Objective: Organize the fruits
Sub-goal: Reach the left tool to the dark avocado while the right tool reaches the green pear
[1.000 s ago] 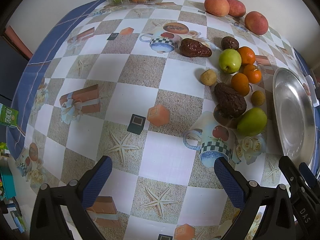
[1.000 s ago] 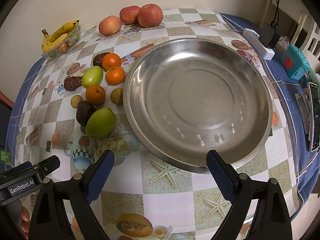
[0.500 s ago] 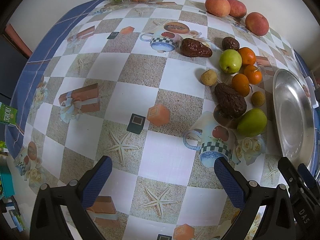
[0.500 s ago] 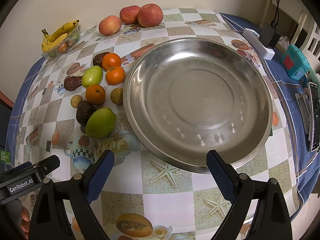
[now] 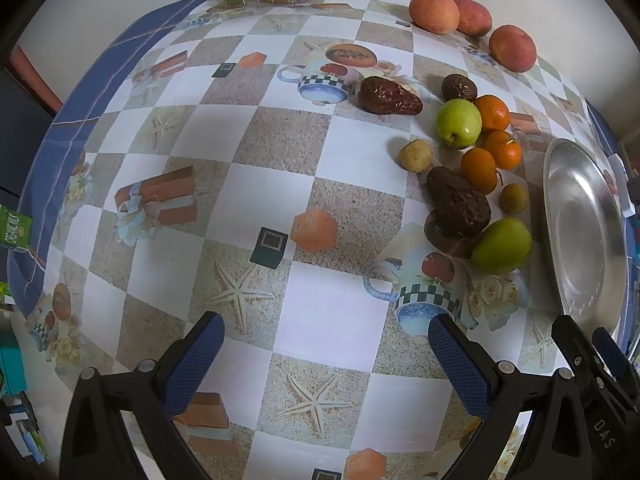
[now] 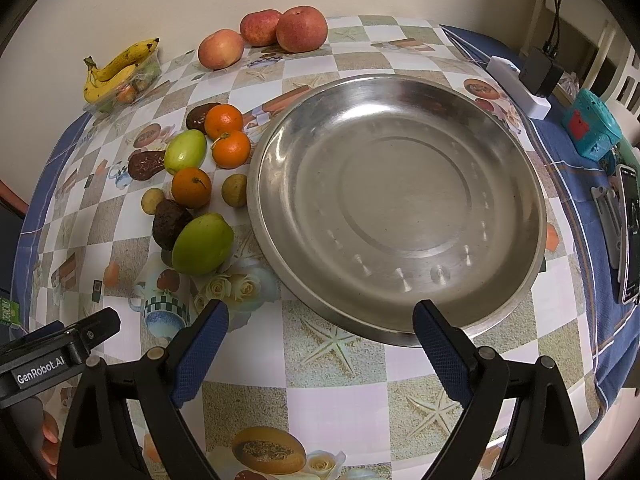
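A big steel plate lies empty on the checked tablecloth; it also shows at the right of the left wrist view. Left of it lies a cluster of fruit: a green mango, a dark avocado, three oranges, a green apple and small brown fruits. Three red apples sit at the back. My left gripper is open and empty over bare cloth. My right gripper is open and empty at the plate's near rim.
Bananas on a clear box stand at the back left. A white power strip with a black adapter, a teal toy and a phone lie on the blue cloth at the right edge.
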Tool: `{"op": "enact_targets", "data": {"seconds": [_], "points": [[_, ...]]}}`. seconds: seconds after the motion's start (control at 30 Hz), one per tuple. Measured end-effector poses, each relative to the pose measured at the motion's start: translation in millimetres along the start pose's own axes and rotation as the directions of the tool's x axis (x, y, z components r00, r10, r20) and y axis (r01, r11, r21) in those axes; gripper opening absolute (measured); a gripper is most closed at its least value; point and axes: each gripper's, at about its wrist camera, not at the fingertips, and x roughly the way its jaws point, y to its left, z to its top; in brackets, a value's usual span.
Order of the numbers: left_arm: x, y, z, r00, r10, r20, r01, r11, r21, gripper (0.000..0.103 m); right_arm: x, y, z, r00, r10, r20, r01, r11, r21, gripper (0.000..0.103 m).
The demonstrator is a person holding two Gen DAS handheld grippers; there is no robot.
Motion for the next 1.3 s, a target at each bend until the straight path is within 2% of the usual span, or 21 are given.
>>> {"op": "enact_targets", "data": {"seconds": [0.13,0.23,0.33,0.5,0.7,0.87,1.0,1.1,1.17,1.23,1.3], "points": [[-2.6,5.2,2.7,0.999,-0.041,0.024,0.041,0.999,-0.020,0.103,1.1,1.8,1.7,1.000,0.001,-0.001,-0.001,1.000,-0.001,0.094],[-11.4,9.4,6.5,0.993,-0.074,0.090,0.078,0.996,-0.039,0.103,-1.5,4.4,2.7,1.000,0.009,0.011,-0.008,1.000,-0.011,0.094],[-21.1,14.4,15.4,0.980,-0.116,0.160,0.128,0.989,-0.070,0.103,-11.4,9.3,8.5,0.997,0.052,0.064,-0.051,0.999,-0.015,0.094],[-26.2,15.6,38.6,0.966,-0.173,0.193,0.193,0.978,-0.085,0.103,-24.3,18.3,23.0,0.987,0.112,0.111,-0.113,0.994,-0.004,0.094],[-35.1,9.9,61.9,0.946,-0.172,0.275,0.205,0.974,-0.096,0.103,-24.7,28.4,46.7,0.983,0.138,0.123,-0.141,0.990,0.015,0.093],[-27.1,7.1,81.7,0.940,-0.181,0.289,0.221,0.969,-0.113,0.103,-16.4,39.8,69.6,0.983,0.139,0.117,-0.142,0.990,0.014,0.090],[-17.0,4.6,95.6,0.945,-0.172,0.278,0.212,0.970,-0.120,0.103,-0.3,41.6,84.1,0.984,0.145,0.103,-0.150,0.988,0.041,0.090],[-4.6,12.5,102.0,0.937,-0.243,0.249,0.289,0.942,-0.171,0.103,14.0,43.1,90.9,0.986,0.144,0.080,-0.148,0.988,0.045,0.090],[-2.2,14.7,102.3,0.943,-0.223,0.247,0.272,0.945,-0.184,0.103,19.8,47.1,91.6,0.988,0.139,0.065,-0.141,0.990,0.016,0.086],[-1.3,17.6,100.7,0.946,-0.223,0.235,0.272,0.941,-0.201,0.102,23.4,50.3,90.4,0.989,0.141,0.046,-0.141,0.990,-0.008,0.064],[-1.9,17.2,98.9,0.943,-0.246,0.225,0.292,0.935,-0.200,0.101,26.3,52.1,86.9,0.989,0.146,0.029,-0.146,0.989,-0.018,0.062]]}}
